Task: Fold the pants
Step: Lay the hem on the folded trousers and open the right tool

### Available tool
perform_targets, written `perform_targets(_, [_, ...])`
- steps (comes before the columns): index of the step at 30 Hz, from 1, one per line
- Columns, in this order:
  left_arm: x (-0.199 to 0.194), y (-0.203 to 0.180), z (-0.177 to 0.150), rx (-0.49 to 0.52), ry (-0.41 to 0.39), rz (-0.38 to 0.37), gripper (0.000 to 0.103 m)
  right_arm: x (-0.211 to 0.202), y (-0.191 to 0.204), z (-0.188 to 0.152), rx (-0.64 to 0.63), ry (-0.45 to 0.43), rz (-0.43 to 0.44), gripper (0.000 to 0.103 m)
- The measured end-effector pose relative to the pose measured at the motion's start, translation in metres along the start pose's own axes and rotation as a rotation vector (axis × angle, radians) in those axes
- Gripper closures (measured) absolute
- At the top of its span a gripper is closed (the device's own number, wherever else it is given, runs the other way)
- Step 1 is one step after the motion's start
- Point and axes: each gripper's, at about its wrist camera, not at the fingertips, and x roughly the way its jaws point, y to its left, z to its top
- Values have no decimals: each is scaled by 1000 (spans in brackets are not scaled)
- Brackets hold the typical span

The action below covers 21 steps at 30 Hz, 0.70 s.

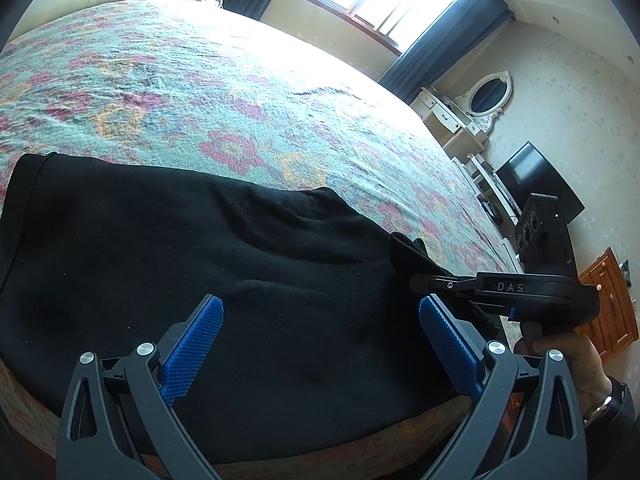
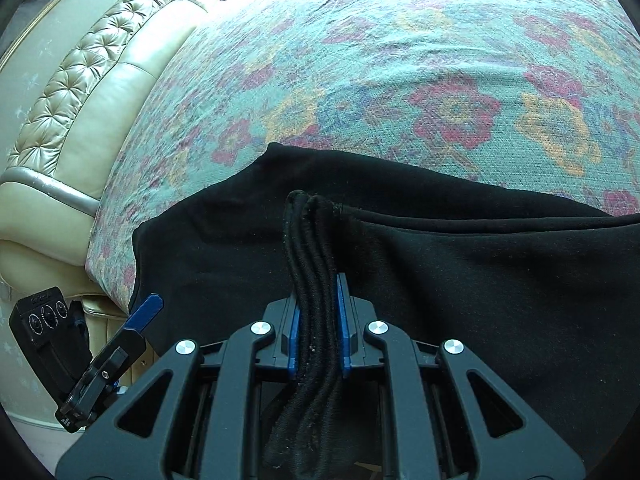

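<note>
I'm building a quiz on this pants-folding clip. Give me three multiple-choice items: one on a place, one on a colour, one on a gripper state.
1. Where do the black fabric pants lie?
A. on the floral bedspread
B. on a wooden floor
C. over a chair

2. What colour are the ribbed pads of the left gripper?
A. red
B. blue
C. white

3. How is the right gripper?
A. wide open, empty
B. out of view
C. shut on bunched pants edges

Answers:
1 A, flowered cover shows all around the pants.
2 B, both pads are blue.
3 C, thick hems sit pinched between its pads.
</note>
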Motion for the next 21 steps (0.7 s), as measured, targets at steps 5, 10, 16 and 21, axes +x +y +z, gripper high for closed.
perform_targets(5, [0, -1, -1, 0, -2, 1, 5, 11, 7, -4, 0, 4, 7, 81])
perform_targets(10, [1, 2, -2, -9, 1, 1, 5, 23, 6, -10, 28, 17, 44, 72])
perform_targets(16, [0, 6, -2, -13, 0, 3, 5, 27, 11, -20, 52, 13, 126, 55])
perform_targets(21, [1, 10, -2, -22, 3, 6, 5, 32, 10, -22, 79, -19, 232, 41])
